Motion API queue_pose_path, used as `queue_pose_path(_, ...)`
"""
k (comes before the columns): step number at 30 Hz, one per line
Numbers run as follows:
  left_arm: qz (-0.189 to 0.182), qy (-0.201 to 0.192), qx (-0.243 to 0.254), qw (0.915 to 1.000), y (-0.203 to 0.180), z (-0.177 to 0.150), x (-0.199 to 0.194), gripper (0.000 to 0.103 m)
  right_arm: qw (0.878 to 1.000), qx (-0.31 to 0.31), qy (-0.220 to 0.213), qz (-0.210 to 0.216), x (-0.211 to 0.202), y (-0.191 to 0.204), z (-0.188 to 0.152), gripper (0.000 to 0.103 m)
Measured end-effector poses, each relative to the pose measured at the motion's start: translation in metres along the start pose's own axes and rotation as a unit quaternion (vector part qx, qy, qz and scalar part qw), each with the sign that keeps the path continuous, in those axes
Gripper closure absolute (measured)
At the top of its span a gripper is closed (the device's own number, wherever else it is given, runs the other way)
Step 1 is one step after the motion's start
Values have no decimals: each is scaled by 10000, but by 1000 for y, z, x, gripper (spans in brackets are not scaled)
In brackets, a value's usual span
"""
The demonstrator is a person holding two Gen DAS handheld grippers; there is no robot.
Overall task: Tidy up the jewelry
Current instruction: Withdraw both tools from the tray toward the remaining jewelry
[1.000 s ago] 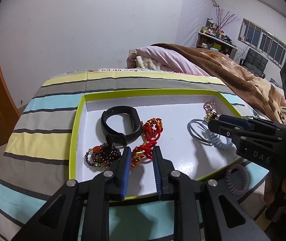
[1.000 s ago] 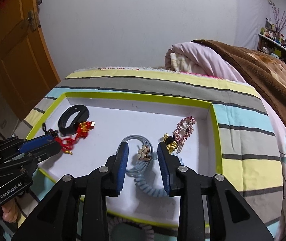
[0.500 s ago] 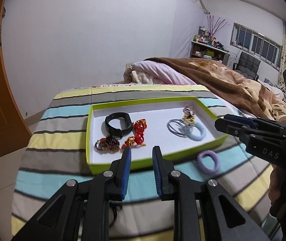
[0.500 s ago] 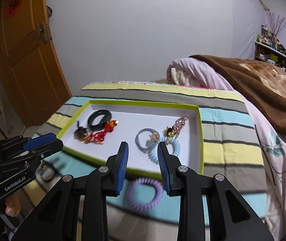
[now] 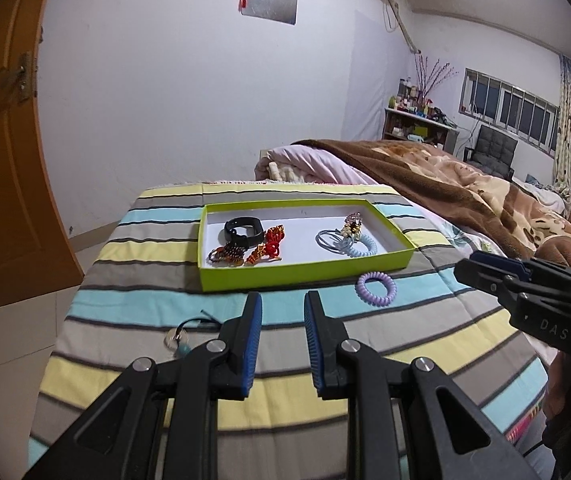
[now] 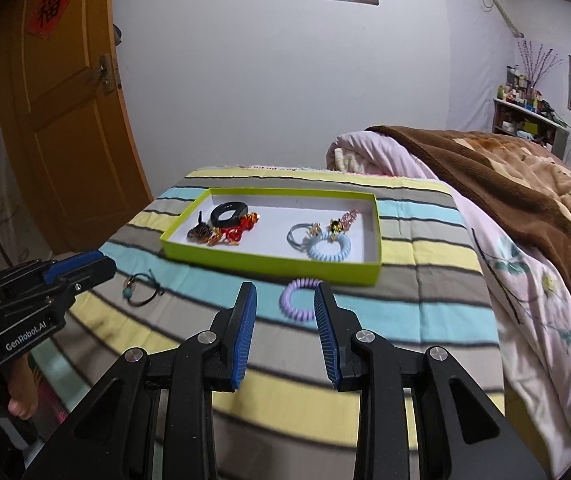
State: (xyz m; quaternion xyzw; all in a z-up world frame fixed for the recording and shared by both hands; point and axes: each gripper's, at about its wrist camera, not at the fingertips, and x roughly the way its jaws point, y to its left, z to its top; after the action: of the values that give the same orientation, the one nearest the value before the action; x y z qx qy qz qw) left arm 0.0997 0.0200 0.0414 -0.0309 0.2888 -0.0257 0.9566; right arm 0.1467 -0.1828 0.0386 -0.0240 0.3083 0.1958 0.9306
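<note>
A lime-green tray (image 5: 305, 271) (image 6: 269, 265) lies on the striped bedspread. Inside it are a black band (image 5: 243, 229), red knotted cords (image 5: 271, 245), a dark bead bracelet (image 5: 225, 256), grey hair ties (image 5: 331, 240), a light-blue coil tie (image 6: 328, 247) and a pink clip (image 6: 345, 218). A purple coil tie (image 5: 376, 289) (image 6: 300, 299) lies in front of the tray. A black cord bracelet with a teal bead (image 5: 183, 334) (image 6: 141, 286) lies to the left. My left gripper (image 5: 282, 316) and right gripper (image 6: 285, 304) hover open and empty above the bedspread, short of the tray.
A brown blanket (image 6: 505, 184) and a pink quilt (image 5: 309, 164) are heaped on the bed to the right. An orange door (image 6: 65, 112) stands at the left. The bedspread's near edge drops off toward me. A hand (image 6: 1, 396) holds the left gripper's handle.
Both grippers have pulled back and up from over the tray to in front of it. The purple coil tie and the cord bracelet have come into full view.
</note>
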Motion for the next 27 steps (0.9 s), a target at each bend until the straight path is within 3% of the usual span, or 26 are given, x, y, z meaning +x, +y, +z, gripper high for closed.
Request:
queue_pose_path(12, 131, -132, -74, 9998, 1, -29, -39, 80, 9999, 150, 65, -4, -36, 7, -39, 72)
queue_pose_path(27, 262, -24, -258, 9993, 11, -48, -48, 80, 9990, 395, 226, -16, -47, 4, -60, 72)
